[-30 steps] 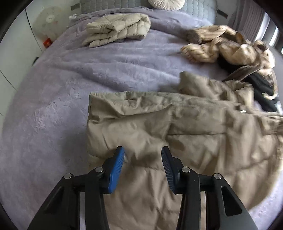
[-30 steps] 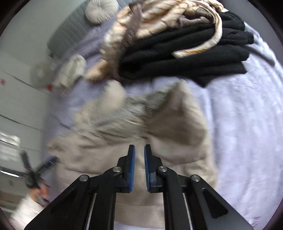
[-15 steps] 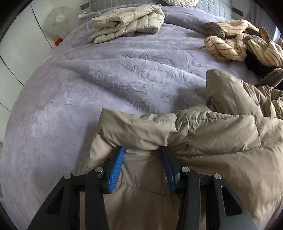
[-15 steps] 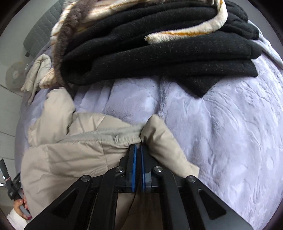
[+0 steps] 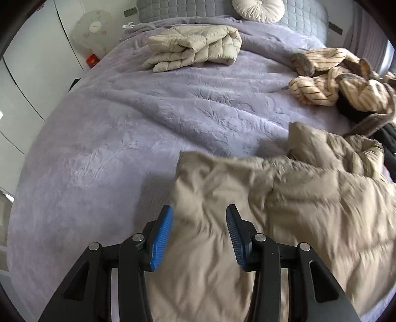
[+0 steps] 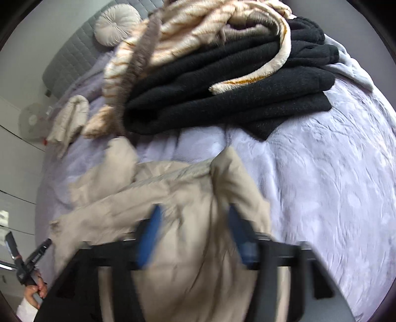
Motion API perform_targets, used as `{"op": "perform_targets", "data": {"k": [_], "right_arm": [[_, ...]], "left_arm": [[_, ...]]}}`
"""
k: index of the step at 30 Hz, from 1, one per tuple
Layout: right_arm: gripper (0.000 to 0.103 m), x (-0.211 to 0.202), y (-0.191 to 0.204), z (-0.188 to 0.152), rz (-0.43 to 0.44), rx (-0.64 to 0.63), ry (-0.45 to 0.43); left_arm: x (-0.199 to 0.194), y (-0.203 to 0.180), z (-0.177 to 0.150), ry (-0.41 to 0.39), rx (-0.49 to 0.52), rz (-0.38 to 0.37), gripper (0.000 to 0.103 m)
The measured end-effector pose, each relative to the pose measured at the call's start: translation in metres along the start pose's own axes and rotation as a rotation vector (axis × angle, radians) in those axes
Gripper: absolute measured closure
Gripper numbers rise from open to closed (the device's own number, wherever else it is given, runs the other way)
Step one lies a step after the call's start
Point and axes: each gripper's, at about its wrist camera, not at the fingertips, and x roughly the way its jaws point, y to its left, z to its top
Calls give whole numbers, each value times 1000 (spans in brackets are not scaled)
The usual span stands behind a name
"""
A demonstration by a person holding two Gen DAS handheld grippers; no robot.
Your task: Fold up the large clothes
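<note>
Here, beige puffer jacket [image 5: 284, 223] on bed [image 5: 123, 128], both grippers' fingers [image 5: 162, 231] opening, gripping nothing.

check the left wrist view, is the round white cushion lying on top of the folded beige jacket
No, the round white cushion leans against the grey headboard, apart from the folded beige jacket.

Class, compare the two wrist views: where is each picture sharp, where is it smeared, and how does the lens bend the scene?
Left wrist view: the tongs and purple bedspread are crisp, while the beige puffer coat is smeared; the bed bulges. Right wrist view: the tongs, jaws opening, and the coat under them are the most blurred, and the black garment is soft; dark corners ring both.
</note>
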Motion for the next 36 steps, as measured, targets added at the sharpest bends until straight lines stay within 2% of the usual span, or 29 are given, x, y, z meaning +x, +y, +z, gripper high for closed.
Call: {"op": "perform_targets", "data": {"k": [1,2,3,6,9,10,12,19,22,24,28,32,36], "right_arm": [[37,-9,3,-7,11,-8,-3],[37,-17,6,-15,18,-15,-2],[37,-16,13,-20,23,-17,0],[37,-32,20,-44,44,-19,7],[30,-45,21,-68,66,2,21],[27,-49,21,-76,74,10,25],[23,-54,19,-87,81,19,33],[18,-61,8,-136,149,100,98],[0,-58,1,-150,172,152,111],[0,-56,-3,-159,183,179,108],[0,-47,-12,-169,233,251,126],[0,-35,-17,-176,261,292,160],[0,-24,-27,-185,282,350,199]], "left_arm": [[-5,3,-4,5,-4,-6,31],[-10,5,-9,6,-9,-10,25],[-17,6,-17,7,-11,-12,22],[-26,4,-35,36,-8,-14,22],[-32,-1,-54,62,-11,-32,22],[-34,-3,-62,68,-12,-37,18],[-39,-6,-75,84,-16,-42,0],[-49,-15,-104,124,11,-70,0],[-50,-15,-112,126,8,-60,0],[-49,-14,-118,122,3,-22,0],[-42,-13,-126,141,-9,-36,0],[-35,-10,-134,170,-25,-109,0],[-26,9,-144,202,-139,-298,0]]}}
